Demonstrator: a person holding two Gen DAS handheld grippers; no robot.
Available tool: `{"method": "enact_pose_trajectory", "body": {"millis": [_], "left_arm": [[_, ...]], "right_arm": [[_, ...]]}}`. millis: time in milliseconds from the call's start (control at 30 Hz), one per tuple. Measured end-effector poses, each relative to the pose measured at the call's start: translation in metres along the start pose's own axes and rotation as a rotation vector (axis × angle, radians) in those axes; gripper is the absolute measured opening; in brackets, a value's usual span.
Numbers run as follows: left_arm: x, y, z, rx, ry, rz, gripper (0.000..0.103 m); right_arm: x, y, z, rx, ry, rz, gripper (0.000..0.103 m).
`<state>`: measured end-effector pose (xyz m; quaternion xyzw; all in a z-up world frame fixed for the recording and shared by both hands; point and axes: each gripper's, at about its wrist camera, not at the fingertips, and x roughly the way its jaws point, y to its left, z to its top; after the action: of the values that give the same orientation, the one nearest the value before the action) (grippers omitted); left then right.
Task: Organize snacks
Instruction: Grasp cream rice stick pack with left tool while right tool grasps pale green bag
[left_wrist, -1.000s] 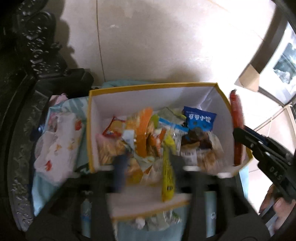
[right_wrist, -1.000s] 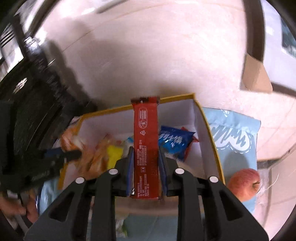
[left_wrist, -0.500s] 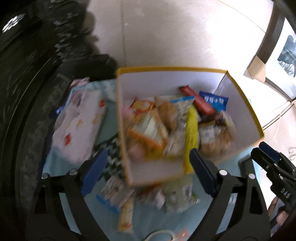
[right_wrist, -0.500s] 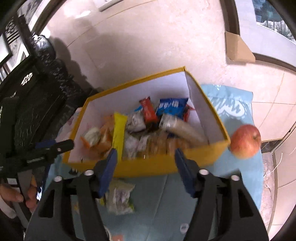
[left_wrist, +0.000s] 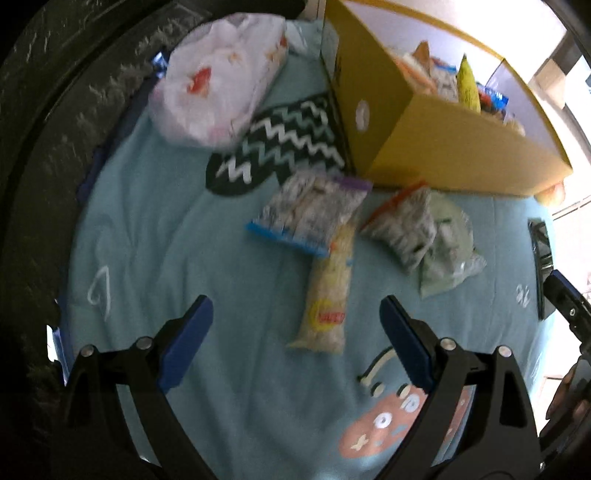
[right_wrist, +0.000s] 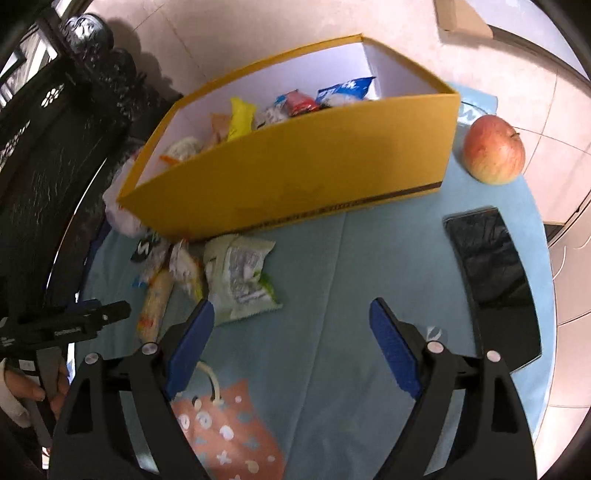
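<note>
A yellow box (right_wrist: 295, 173) with white inner walls holds several snack packets; it also shows in the left wrist view (left_wrist: 443, 147). Loose packets lie on the blue cloth in front of it: a blue-edged clear pack (left_wrist: 314, 214), a long pale yellow pack (left_wrist: 328, 295), a grey-white pack (left_wrist: 402, 225) and a pale green pack (left_wrist: 450, 258); the green pack shows in the right wrist view (right_wrist: 240, 277). My left gripper (left_wrist: 295, 325) is open and empty above the long pack. My right gripper (right_wrist: 291, 325) is open and empty over bare cloth.
A white plastic bag (left_wrist: 218, 70) lies left of the box. A red apple (right_wrist: 495, 147) and a black phone (right_wrist: 491, 280) sit on the right of the blue cloth (right_wrist: 332, 280). Dark carved furniture (right_wrist: 48, 147) stands on the left.
Both grippers have pulled back from over the box and dropped low over the cloth. The right gripper let go of the red packet, which now lies in the box; both stand open.
</note>
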<state>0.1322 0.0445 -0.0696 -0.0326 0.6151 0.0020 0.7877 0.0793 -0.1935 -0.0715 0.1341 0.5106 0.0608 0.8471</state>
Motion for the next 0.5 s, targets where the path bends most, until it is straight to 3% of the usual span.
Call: {"method": "enact_pose_trajectory", "body": {"millis": [267, 300, 333, 400, 500], "left_arm": [[0.024, -0.012, -0.004, 0.04, 0.024, -0.023, 0.091], [0.029, -0.014, -0.004, 0.045, 0.032, -0.026, 0.08], [0.034, -0.016, -0.002, 0.048, 0.042, -0.032, 0.056], [0.047, -0.017, -0.002, 0.052, 0.086, -0.027, 0.029], [0.043, -0.018, -0.004, 0.073, 0.049, -0.024, 0.029]], "right_arm": [[0.007, 0.012, -0.005, -0.031, 0.036, 0.003, 0.086], [0.009, 0.013, -0.005, -0.034, 0.045, 0.006, 0.086], [0.011, 0.014, -0.005, -0.037, 0.054, 0.009, 0.086], [0.013, 0.016, -0.004, -0.042, 0.059, 0.01, 0.086], [0.019, 0.022, -0.002, -0.063, 0.063, 0.013, 0.086]]}}
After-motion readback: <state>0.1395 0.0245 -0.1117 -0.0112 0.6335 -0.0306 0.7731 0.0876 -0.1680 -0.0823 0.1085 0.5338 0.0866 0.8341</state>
